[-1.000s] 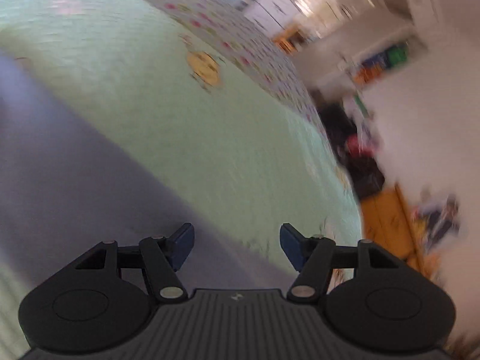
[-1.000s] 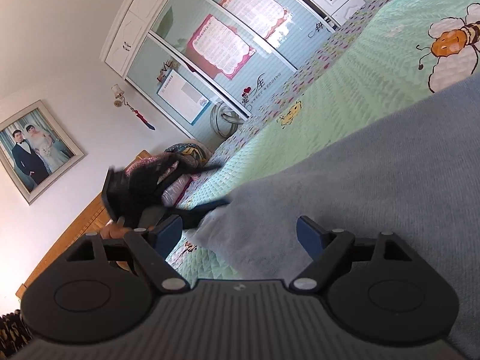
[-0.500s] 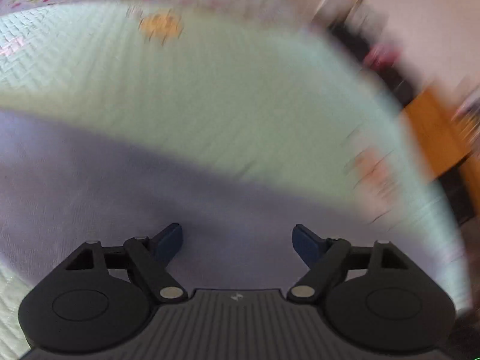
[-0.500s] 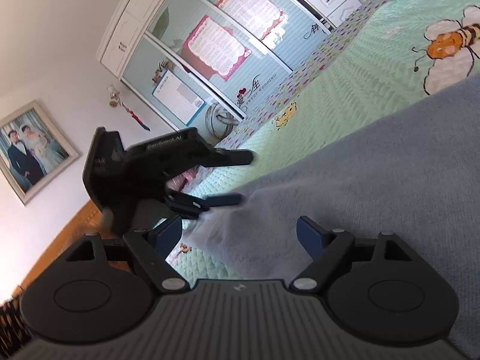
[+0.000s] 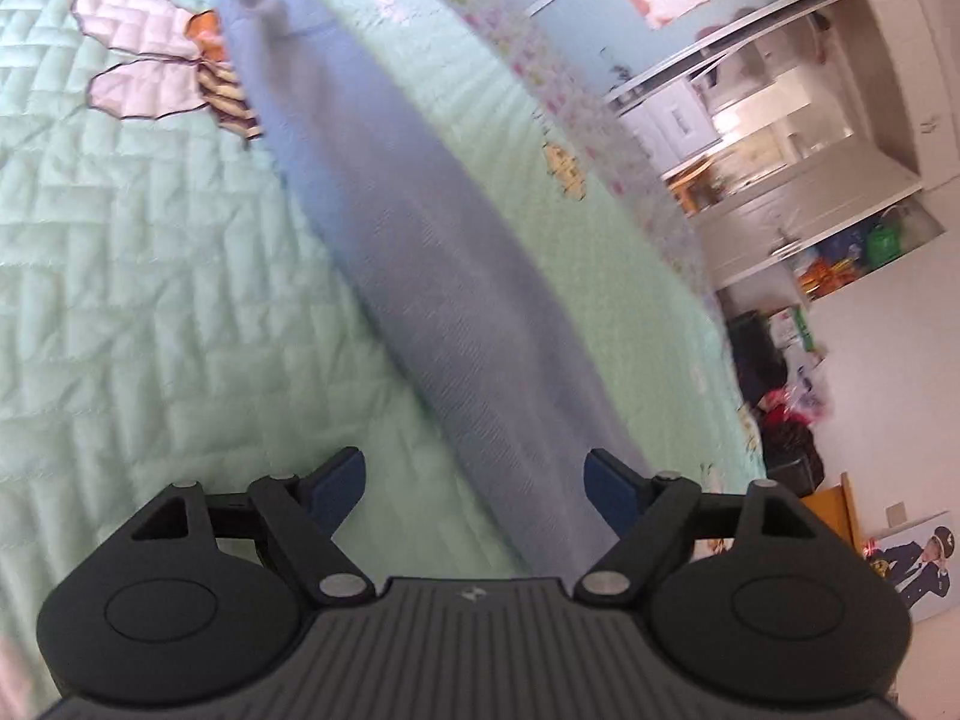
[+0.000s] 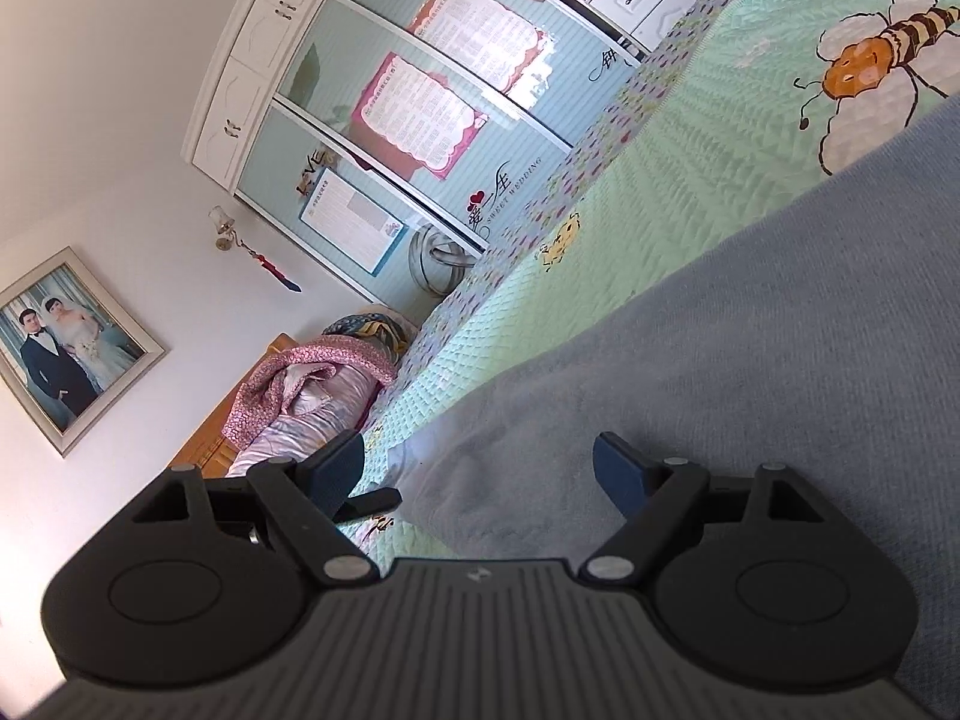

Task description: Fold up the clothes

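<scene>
Both tools are spread and grip nothing: the left tool (image 5: 474,480) and right tool (image 6: 477,468) hover over the grey-blue garment (image 5: 420,252), which runs from lower centre to upper left across the green bedspread (image 5: 120,300). A one-layer pinch could drag the cloth askew.

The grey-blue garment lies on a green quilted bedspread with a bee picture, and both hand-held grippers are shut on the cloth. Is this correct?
Not quite. Neither is shut: the left hand-held gripper and right hand-held gripper both have their jaws wide apart, holding nothing, as each wrist view shows. The rest is right: the grey-blue garment lies on the green quilted bedspread with its bee picture.
</scene>
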Demonstrator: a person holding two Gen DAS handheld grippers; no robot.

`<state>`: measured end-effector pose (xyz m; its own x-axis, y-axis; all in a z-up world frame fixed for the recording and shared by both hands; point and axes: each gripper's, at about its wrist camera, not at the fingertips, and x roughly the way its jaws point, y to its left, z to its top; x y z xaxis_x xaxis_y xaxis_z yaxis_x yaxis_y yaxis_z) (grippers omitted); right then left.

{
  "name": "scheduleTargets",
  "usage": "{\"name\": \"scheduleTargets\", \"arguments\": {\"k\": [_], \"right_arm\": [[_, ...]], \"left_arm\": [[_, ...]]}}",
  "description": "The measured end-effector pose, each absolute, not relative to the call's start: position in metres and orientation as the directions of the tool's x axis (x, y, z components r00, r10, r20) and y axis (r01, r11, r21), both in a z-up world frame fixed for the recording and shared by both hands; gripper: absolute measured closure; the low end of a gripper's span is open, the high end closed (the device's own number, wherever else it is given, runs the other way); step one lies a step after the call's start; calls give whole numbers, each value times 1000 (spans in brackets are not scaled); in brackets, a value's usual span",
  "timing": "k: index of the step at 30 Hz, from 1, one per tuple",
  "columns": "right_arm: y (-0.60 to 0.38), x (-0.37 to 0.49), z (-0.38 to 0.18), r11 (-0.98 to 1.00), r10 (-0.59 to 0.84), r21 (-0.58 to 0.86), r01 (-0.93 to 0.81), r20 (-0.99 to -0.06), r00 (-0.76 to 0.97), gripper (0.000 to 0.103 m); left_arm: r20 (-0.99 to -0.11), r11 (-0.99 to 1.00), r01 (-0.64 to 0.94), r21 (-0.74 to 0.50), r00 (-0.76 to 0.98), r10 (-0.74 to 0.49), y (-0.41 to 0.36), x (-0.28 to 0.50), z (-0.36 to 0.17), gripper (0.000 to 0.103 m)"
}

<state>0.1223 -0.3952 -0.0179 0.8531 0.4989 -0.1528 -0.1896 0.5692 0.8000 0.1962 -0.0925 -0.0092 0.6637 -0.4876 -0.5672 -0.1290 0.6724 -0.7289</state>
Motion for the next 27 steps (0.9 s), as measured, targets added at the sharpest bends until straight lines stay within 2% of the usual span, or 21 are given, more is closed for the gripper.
{"name": "scheduleTargets", "arguments": {"k": [1,2,6,7,9,10,13,24,27], "right_arm": [[-395,122,-18,569,499,800,-189,-154,853,19],[-394,123,-18,571,498,799,-187,-155,853,19],[-391,124,-18,588,495,788,-182,-172,852,19],[-390,124,-18,594,495,784,-182,-177,851,19],[-389,125,-17,604,494,776,-181,-186,849,19],[-389,125,-17,609,493,773,-180,-191,849,19],[-387,126,-16,624,492,761,-179,-204,846,19],[-380,127,-13,671,490,718,-184,-243,837,16],[-378,127,-11,681,490,707,-190,-246,836,15]], "left_arm": [[-547,651,-125,-748,672,-500,-94,202,-11,4],[-529,632,-121,-765,679,-510,-96,209,-13,0],[-547,666,-106,-738,672,-500,-108,232,-7,0],[-552,669,-121,-734,679,-483,-106,229,-5,3],[-603,717,-170,-676,687,-406,-99,218,0,56],[-648,755,-203,-624,675,-354,-95,211,1,91],[-617,725,-183,-664,682,-393,-80,197,-10,90],[-653,759,-182,-626,655,-381,-77,209,2,88],[-676,798,-167,-578,647,-354,-83,183,19,71]]}}
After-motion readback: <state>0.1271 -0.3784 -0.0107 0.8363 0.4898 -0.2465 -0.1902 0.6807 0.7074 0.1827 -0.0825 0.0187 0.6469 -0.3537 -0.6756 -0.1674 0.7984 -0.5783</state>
